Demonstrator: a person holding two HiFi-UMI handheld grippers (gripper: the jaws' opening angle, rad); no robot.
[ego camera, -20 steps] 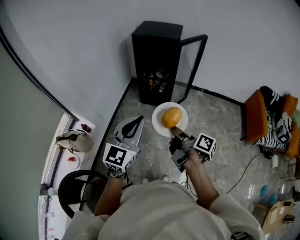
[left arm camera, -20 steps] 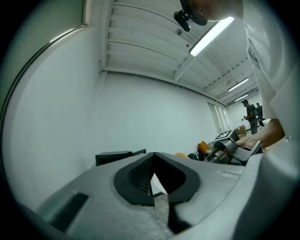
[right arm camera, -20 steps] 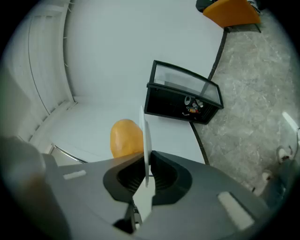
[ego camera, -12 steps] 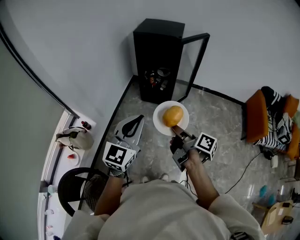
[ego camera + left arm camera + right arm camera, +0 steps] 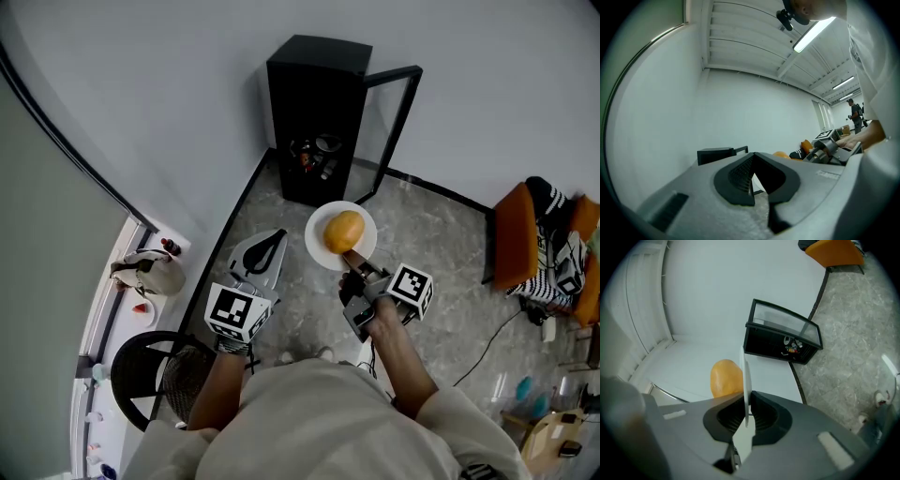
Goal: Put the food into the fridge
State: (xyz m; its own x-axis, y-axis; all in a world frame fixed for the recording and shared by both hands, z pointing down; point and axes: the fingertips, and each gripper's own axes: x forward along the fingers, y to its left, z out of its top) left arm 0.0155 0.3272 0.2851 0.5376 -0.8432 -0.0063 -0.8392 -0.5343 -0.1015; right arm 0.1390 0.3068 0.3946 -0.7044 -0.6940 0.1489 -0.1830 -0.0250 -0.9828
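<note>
- White ledge (image 5: 111,314), far left of the head view: it carries a pale bag (image 5: 150,278) and a few small items too small to name.
- Black chair (image 5: 150,373): it stands just below the ledge, beside the person's left forearm.
- Left gripper (image 5: 277,240): held level over the grey floor (image 5: 441,234), with its marker cube (image 5: 239,314) facing up. In the left gripper view the two pads meet at their tips, and nothing sits between them.
- Fridge (image 5: 314,98): a small black cabinet on the floor against the wall. Its glass door (image 5: 394,117) is swung wide to the right. Small items lie on its bottom shelf, too small to identify.
- Plate (image 5: 319,251): white and round, carried in the air in front of the open fridge and outside it.
- Food (image 5: 343,232): a rounded orange-yellow piece that rests on the middle of the plate.
- Right gripper (image 5: 351,262): tilted slightly downward. Its jaws are nearly together and clamp the near rim of the plate. In the right gripper view the rim stands edge-on between the pads, with the food to its left.
- Orange chair (image 5: 511,234), far right: a striped cloth (image 5: 551,246) is draped over it.
</note>
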